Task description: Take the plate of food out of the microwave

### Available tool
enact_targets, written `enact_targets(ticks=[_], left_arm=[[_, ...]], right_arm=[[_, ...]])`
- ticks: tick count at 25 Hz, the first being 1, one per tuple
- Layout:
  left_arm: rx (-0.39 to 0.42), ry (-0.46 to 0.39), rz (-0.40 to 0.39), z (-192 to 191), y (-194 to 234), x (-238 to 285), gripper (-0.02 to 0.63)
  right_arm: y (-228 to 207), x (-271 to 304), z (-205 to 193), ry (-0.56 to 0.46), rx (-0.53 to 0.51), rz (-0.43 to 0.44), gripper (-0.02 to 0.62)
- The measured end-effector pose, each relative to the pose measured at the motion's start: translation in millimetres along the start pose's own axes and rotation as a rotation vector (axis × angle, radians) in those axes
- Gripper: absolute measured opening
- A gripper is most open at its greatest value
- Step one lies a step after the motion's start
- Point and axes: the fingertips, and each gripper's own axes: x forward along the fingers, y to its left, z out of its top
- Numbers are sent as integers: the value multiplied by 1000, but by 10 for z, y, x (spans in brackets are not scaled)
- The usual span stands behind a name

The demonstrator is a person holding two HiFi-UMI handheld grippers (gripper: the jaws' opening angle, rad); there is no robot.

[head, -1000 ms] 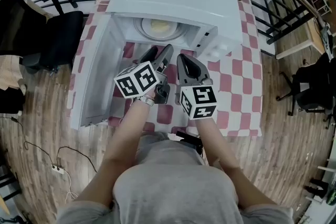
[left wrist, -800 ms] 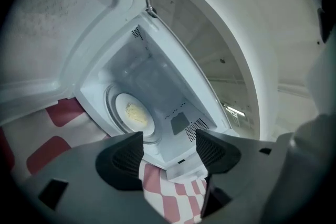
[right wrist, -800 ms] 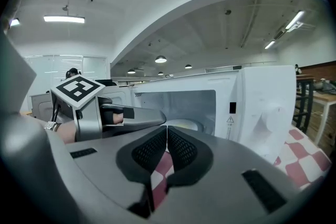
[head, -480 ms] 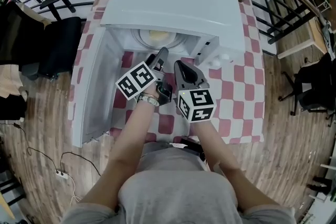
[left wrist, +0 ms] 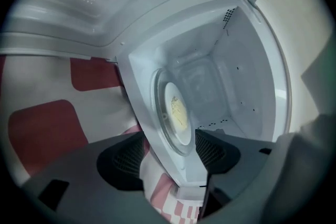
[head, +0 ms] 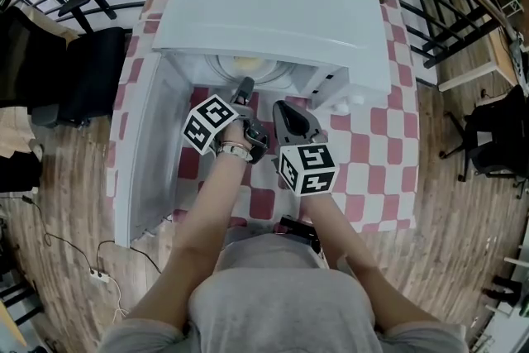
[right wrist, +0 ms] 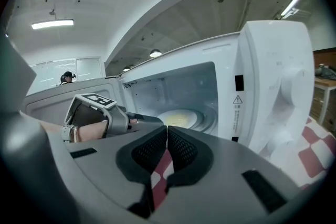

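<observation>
Inside microwave, plate: rigid, prob. brittle, slick; take near rim, keep level. L gripper jaws just spread wide, gripping nothing; R gripper jaws closed, empty.

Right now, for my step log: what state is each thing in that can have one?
microwave door: swung wide open.
plate of food: inside the microwave, not taken out.
left gripper: open, jaws have just been opening, nothing gripped between them.
right gripper: shut, empty.
</observation>
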Motion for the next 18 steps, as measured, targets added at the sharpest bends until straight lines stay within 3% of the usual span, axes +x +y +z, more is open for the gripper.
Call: enact_targets(ticks=[5,13,15,18], left_arm=[[-40,-11,75,39,62,124,296],[-79,-23,127,83,160,251,294],[-80,-28,151,86,202,247,254],[-83,-30,157,84,213,251,250]], right_arm=[[-89,57,-36,15,18,-11,26],[-224,106,-44,32,28,-24,26],[-229,114,-43,34,25,-23,26],[-217,109,-66,39,24,-22,26]])
